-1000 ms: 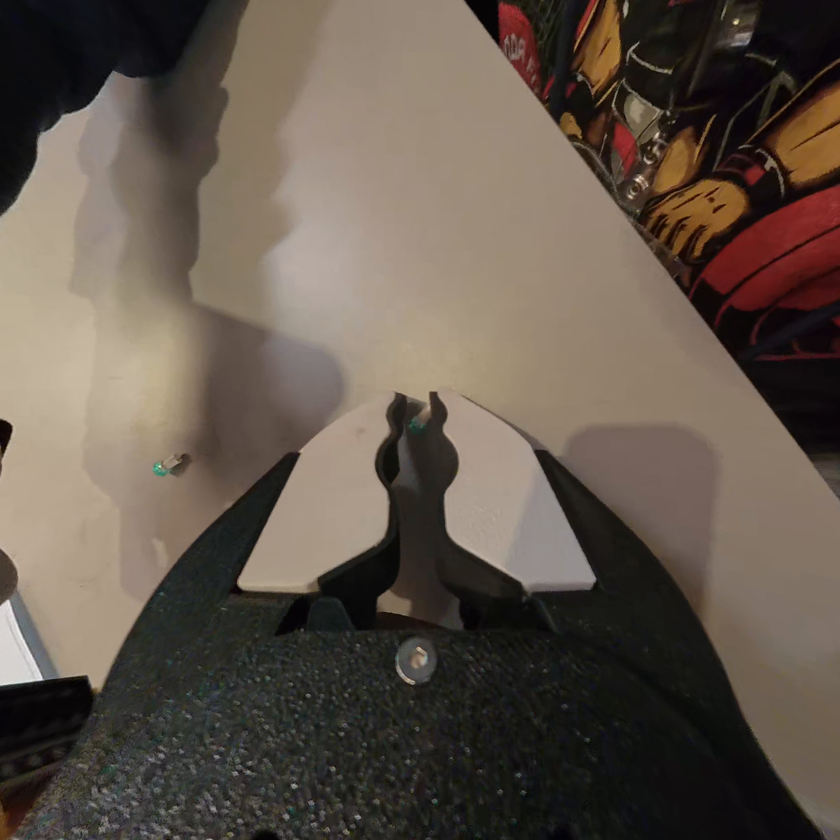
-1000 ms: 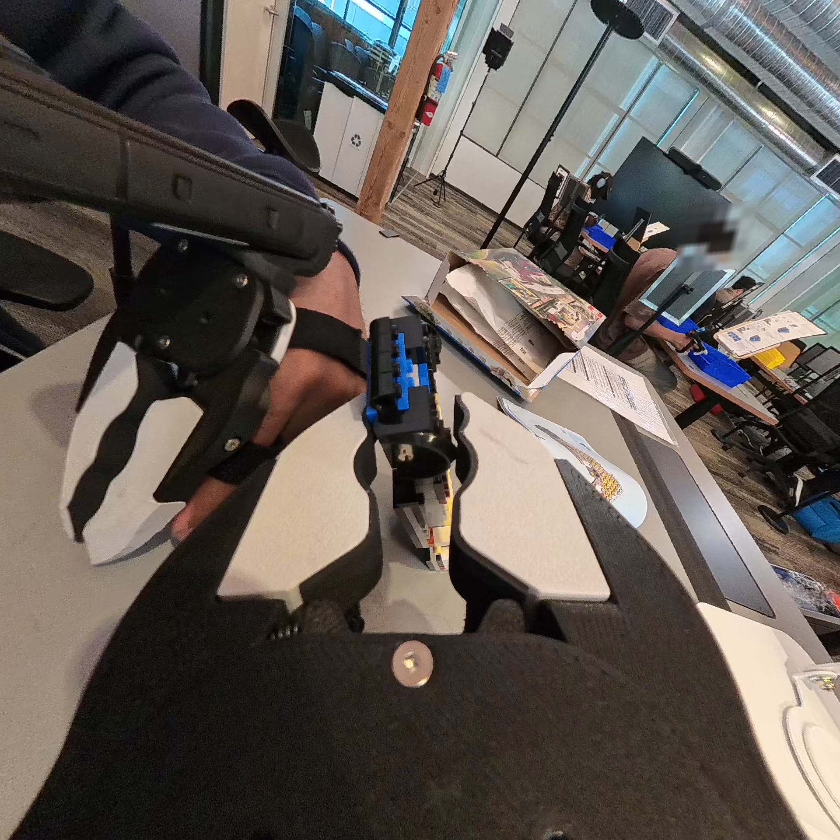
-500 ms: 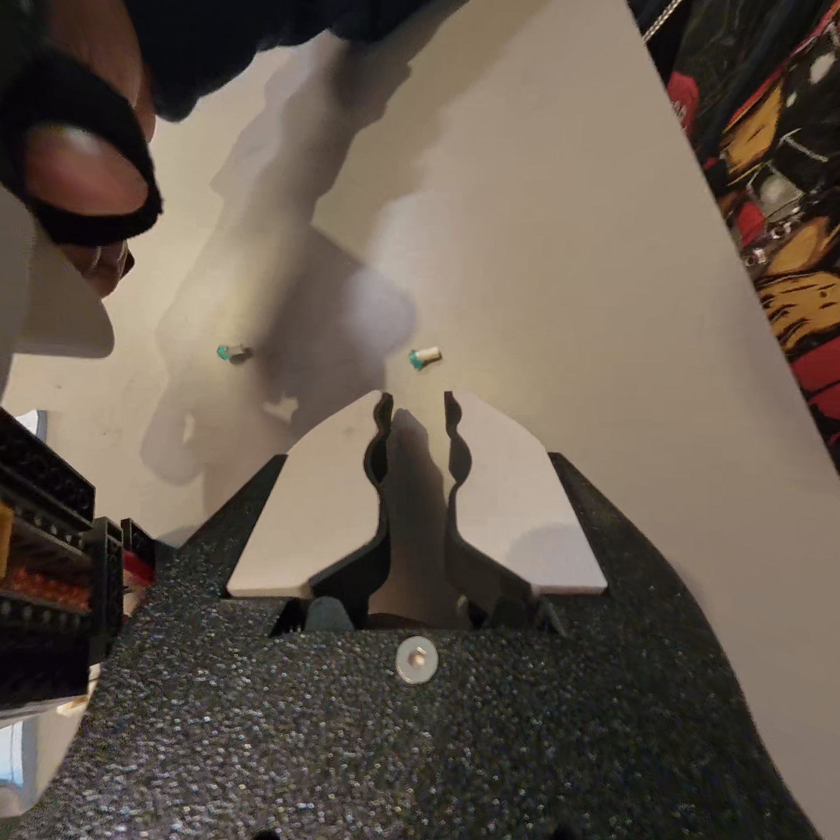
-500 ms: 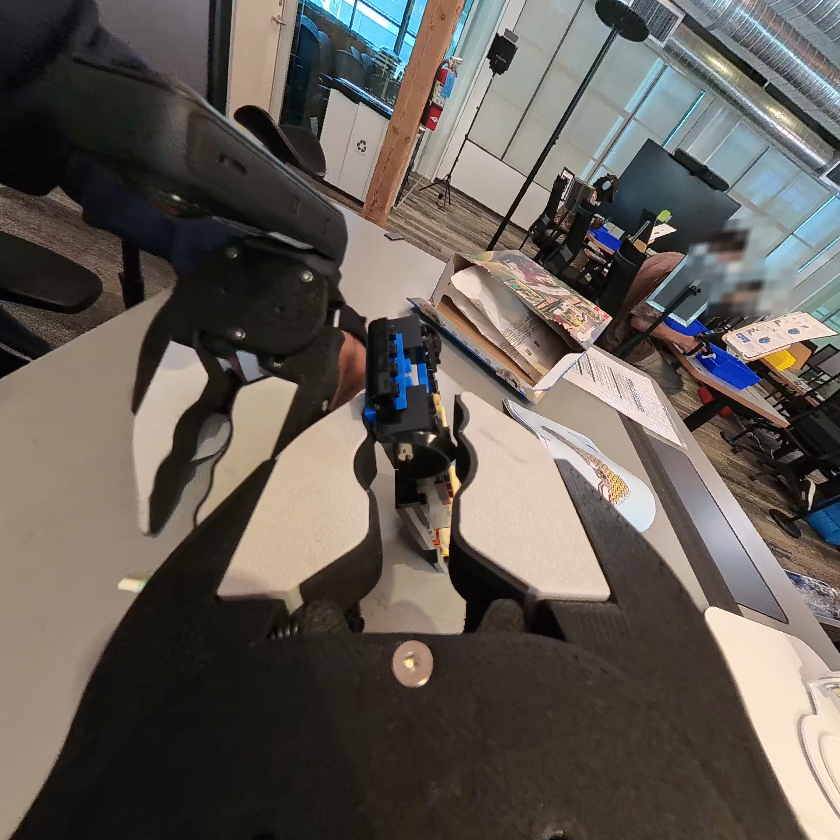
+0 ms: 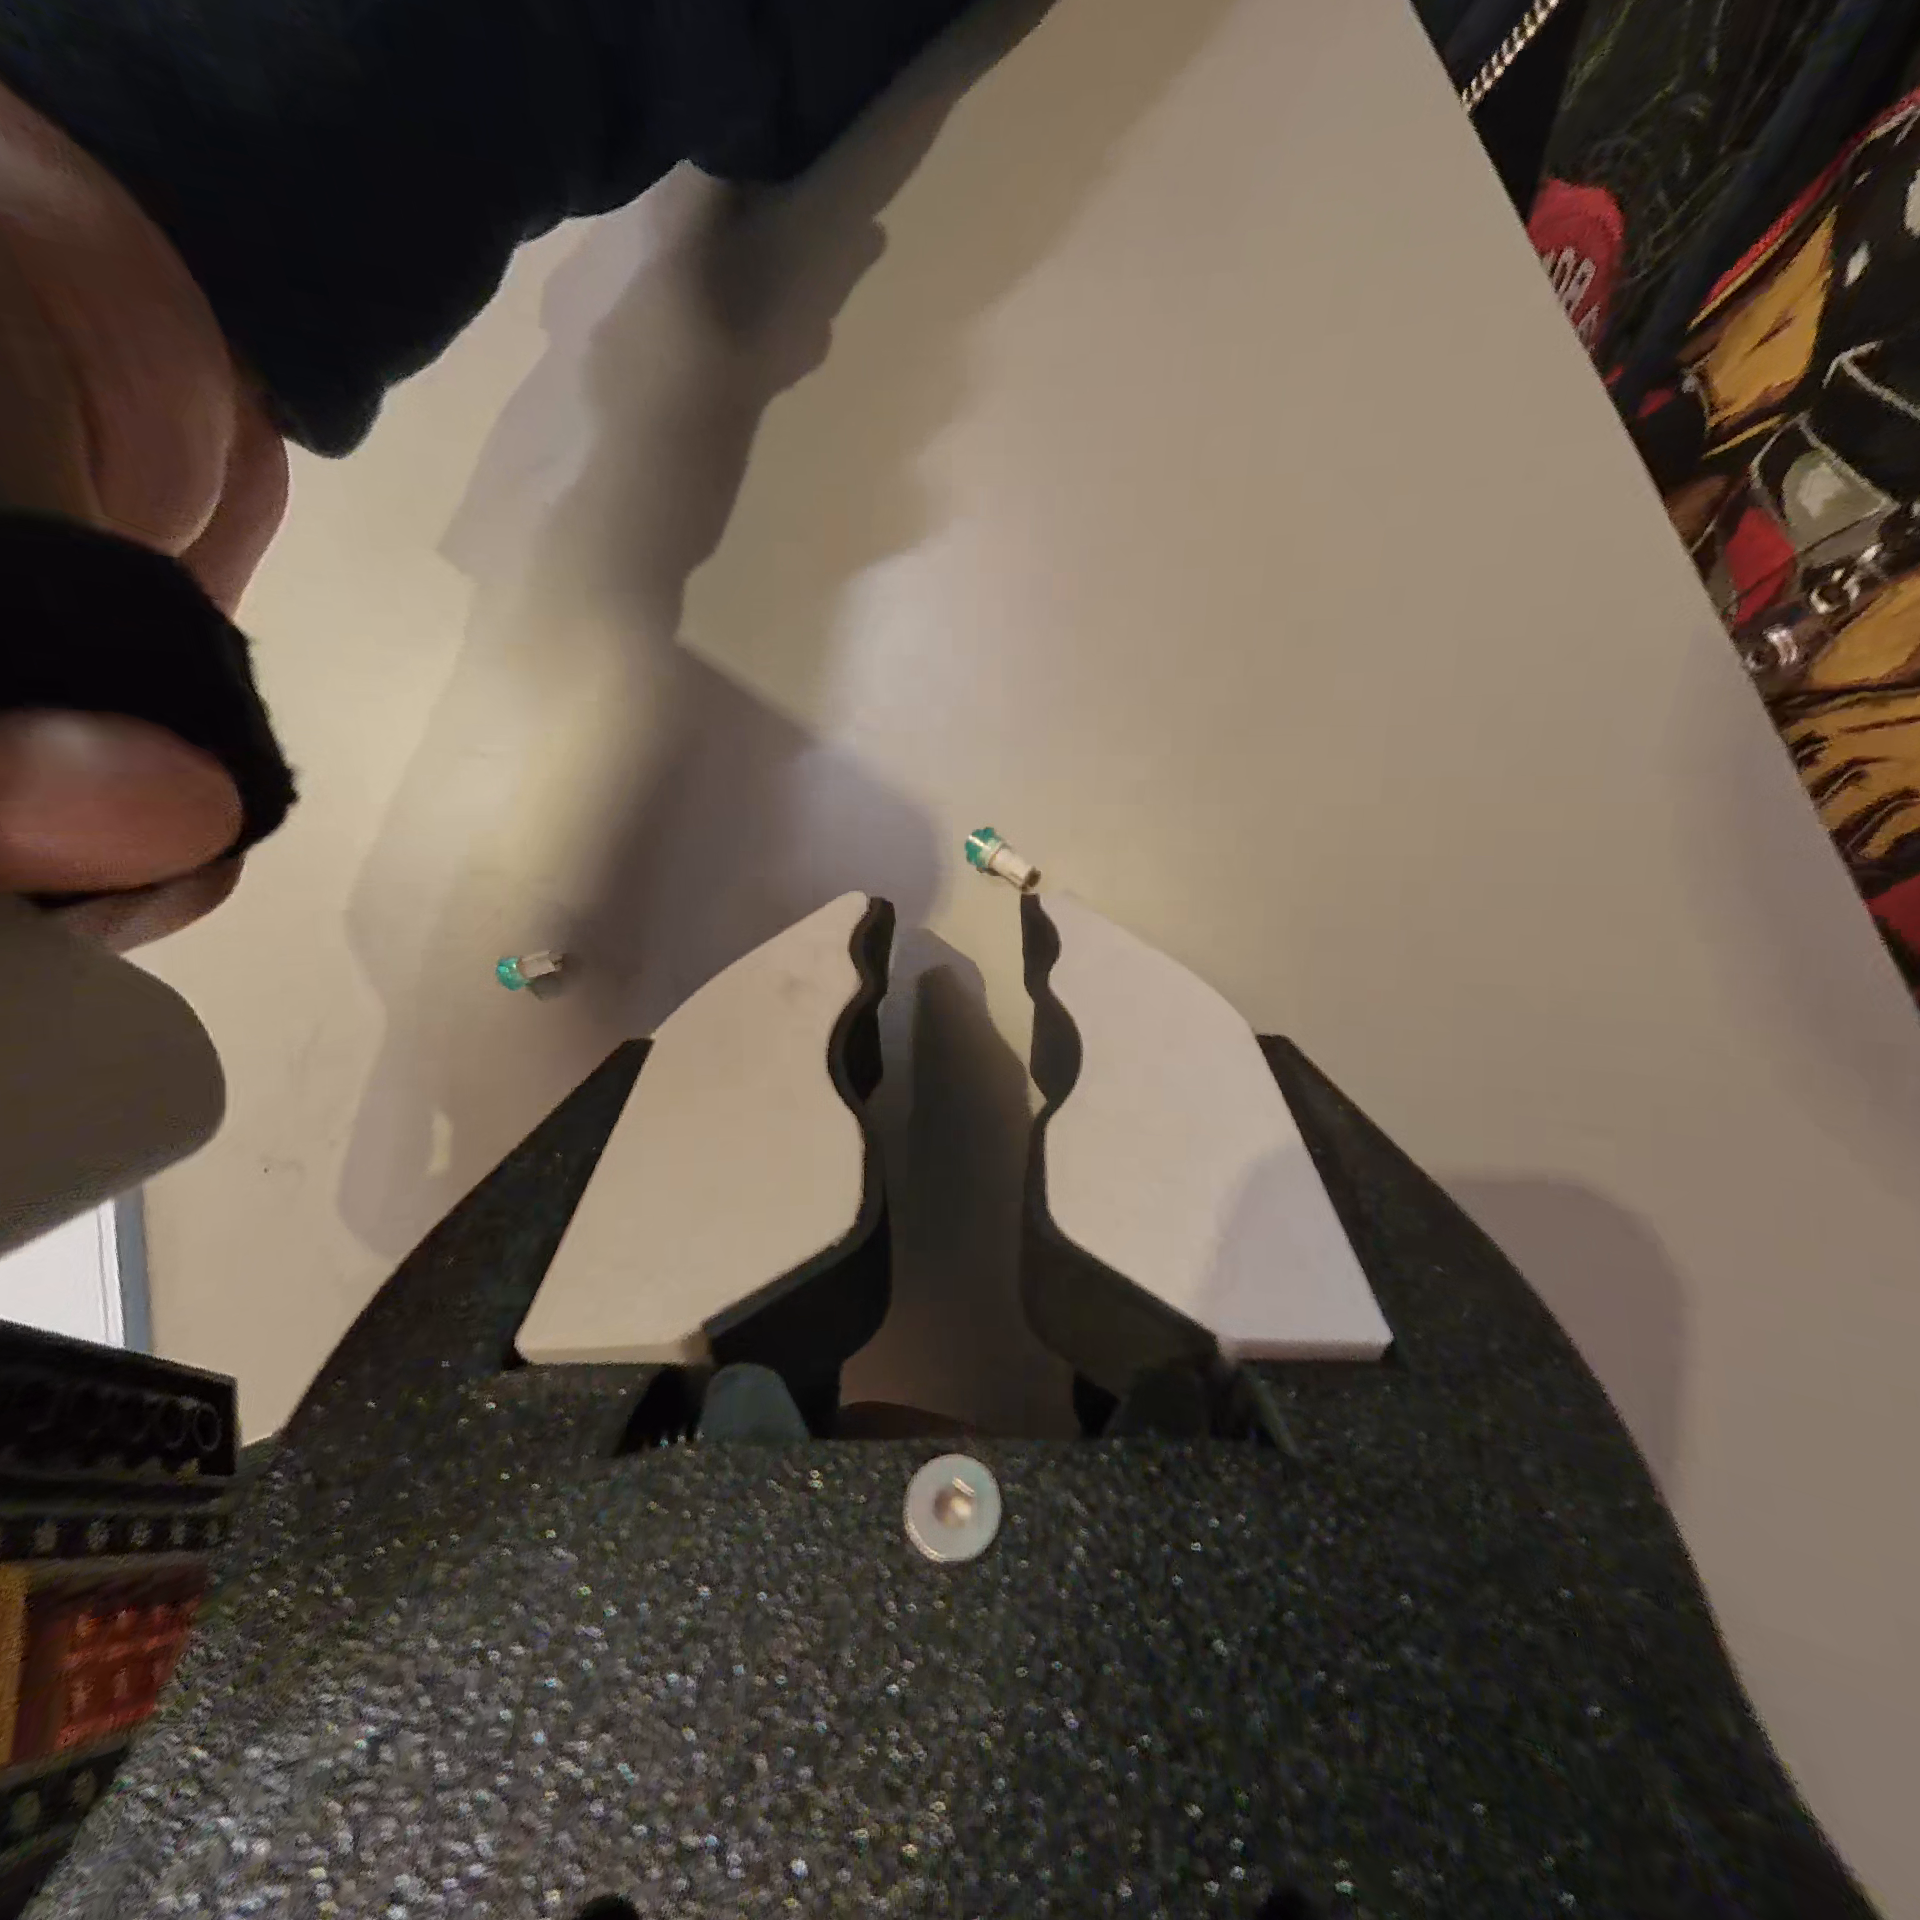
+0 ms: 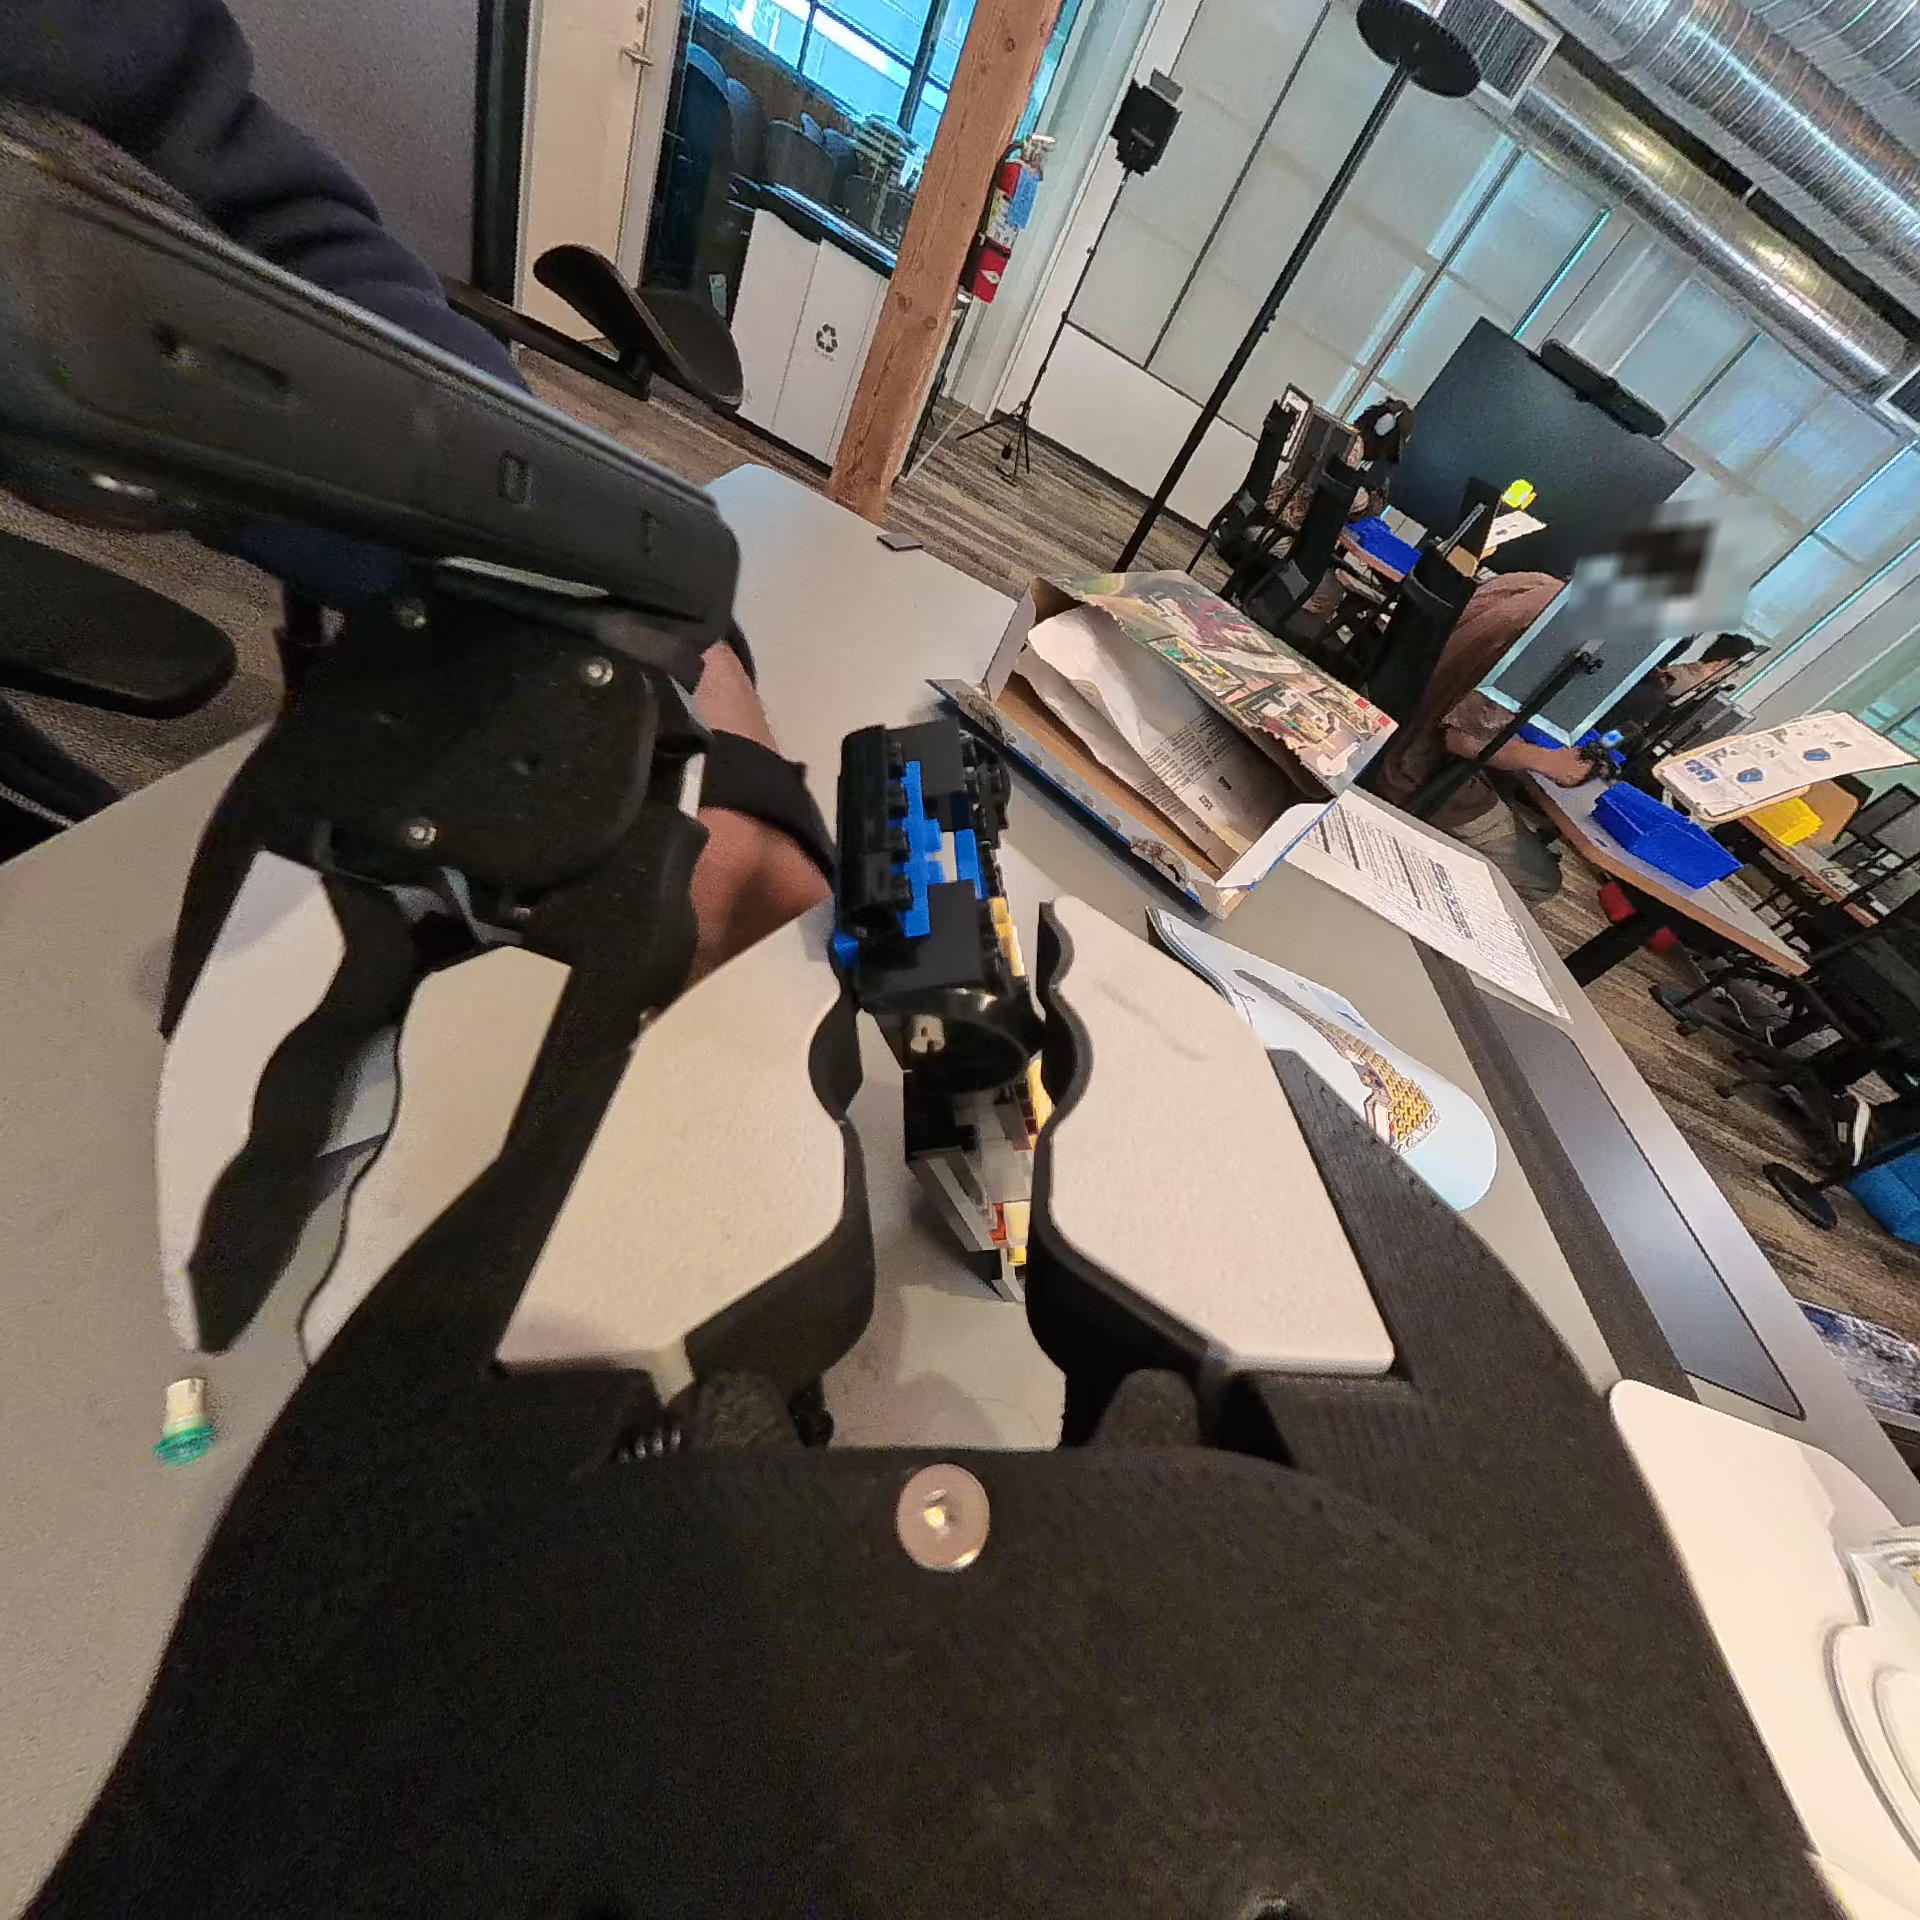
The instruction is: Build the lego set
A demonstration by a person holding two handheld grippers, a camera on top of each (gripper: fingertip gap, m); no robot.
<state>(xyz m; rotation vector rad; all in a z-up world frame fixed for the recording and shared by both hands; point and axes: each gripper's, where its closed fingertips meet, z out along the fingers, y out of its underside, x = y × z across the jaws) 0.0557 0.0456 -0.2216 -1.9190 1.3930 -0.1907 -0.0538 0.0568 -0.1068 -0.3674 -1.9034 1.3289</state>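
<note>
Open-plan office or lab: glass partition walls [image 6: 1299, 260], exposed ceiling ducts [image 6: 1714, 114], office chairs [image 6: 644, 322], recycling bins [image 6: 810, 343], light stands [image 6: 1278, 281], grey worktop [image 6: 862, 582].

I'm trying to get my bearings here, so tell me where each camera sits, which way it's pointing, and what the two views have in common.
Left wrist view: sits on the left gripper, looking down at the pale table; its open fingers frame nothing; a hand shows at left.
Right wrist view: sits on the right gripper, looking across the table into an office; its fingers clamp a black-and-blue brick model.
Shared: the table and a small green-tipped piece; the right view also shows the left gripper.
</note>
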